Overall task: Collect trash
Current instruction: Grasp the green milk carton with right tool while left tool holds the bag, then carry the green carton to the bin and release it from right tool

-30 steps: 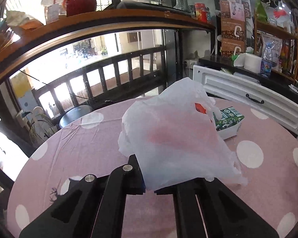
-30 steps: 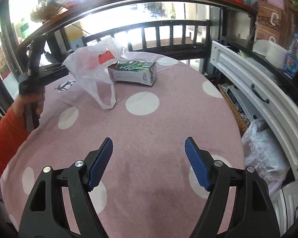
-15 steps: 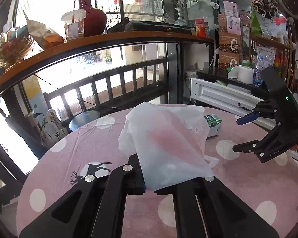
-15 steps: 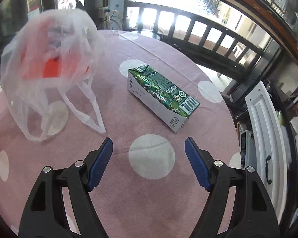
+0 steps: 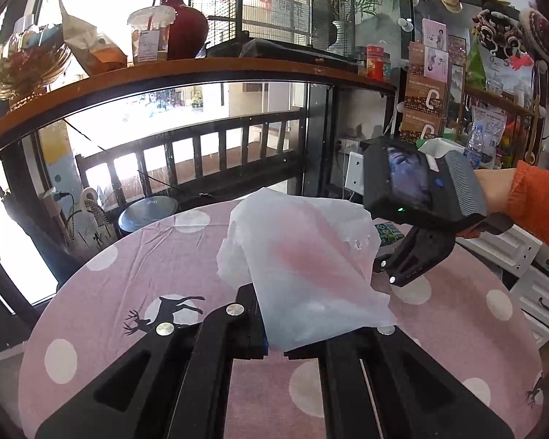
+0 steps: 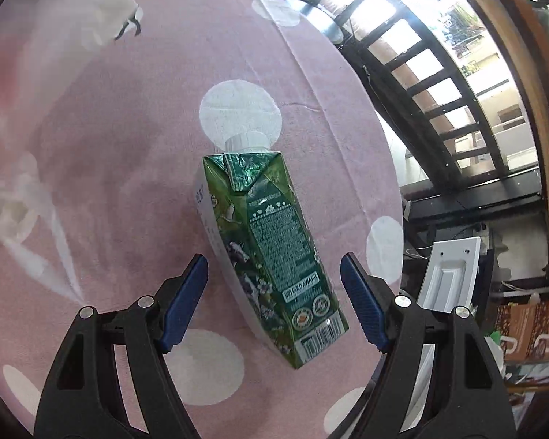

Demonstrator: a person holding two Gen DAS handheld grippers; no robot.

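Note:
My left gripper [image 5: 274, 347] is shut on a thin white plastic bag [image 5: 303, 263] and holds it up over the pink dotted tablecloth [image 5: 164, 274]. A green drink carton [image 6: 271, 252] with a white cap lies on its side on the tablecloth [image 6: 128, 128]. My right gripper [image 6: 274, 300] is open, pointing down, with its blue pads on either side of the carton's lower half, apart from it. In the left wrist view the right gripper [image 5: 402, 256] hangs just behind the bag, and a corner of the carton [image 5: 388, 232] peeks out there. The bag [image 6: 14, 197] blurs at the right view's left edge.
A dark railing [image 5: 201, 157] and a wooden shelf with a red vase [image 5: 183, 25] stand behind the round table. White drawers [image 5: 530, 278] are to the right, close to the table edge. A dark stool [image 5: 148, 212] stands beyond the far edge.
My right gripper has come in over the carton and tipped down, so its fingers now straddle it. The left gripper has kept hold of the bag and lifted back a little.

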